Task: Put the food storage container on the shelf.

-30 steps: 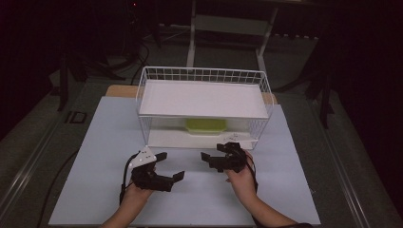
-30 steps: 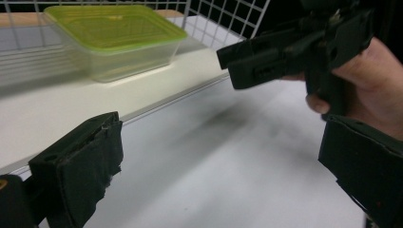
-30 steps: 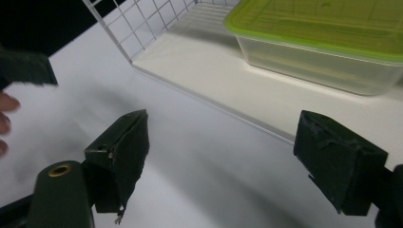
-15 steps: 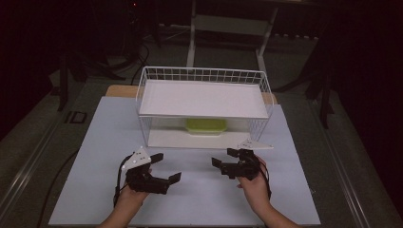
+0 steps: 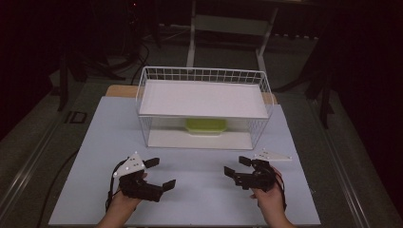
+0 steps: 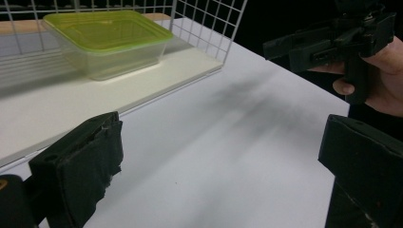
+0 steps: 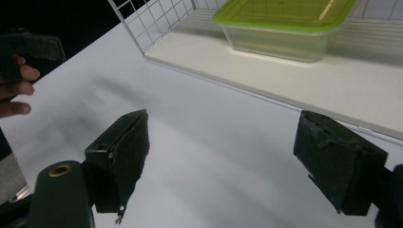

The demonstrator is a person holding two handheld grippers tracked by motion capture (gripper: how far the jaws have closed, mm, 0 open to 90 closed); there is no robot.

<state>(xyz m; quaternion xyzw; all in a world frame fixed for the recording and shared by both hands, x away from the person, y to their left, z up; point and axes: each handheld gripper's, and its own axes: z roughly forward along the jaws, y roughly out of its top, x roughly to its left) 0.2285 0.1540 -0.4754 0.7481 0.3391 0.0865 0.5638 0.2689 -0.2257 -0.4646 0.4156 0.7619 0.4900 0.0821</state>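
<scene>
A clear container with a green lid (image 5: pixel 205 126) (image 6: pixel 107 40) (image 7: pixel 285 23) sits on the lower shelf of a white wire rack (image 5: pixel 202 71). A white board (image 5: pixel 204 97) covers the rack's top. My left gripper (image 5: pixel 161 173) (image 6: pixel 221 180) rests low over the near-left of the table, open, with nothing between its jaws. Over the near-right, my right gripper (image 5: pixel 236 166) (image 7: pixel 228 161) is open and empty too. Both stand well short of the rack. The right gripper (image 6: pixel 332 42) also appears in the left gripper view, held in a hand.
A pale sheet (image 5: pixel 199 190) covers the table from the rack to the near edge. The rack's lower shelf (image 7: pixel 332 80) (image 6: pixel 57 99) juts slightly forward. Dark floor, stands and cables lie beyond the table. A hand (image 7: pixel 16 90) shows at the left of the right gripper view.
Both hands have drawn back toward the near edge. The right gripper moved away from the rack's front and to the right. Both stayed open.
</scene>
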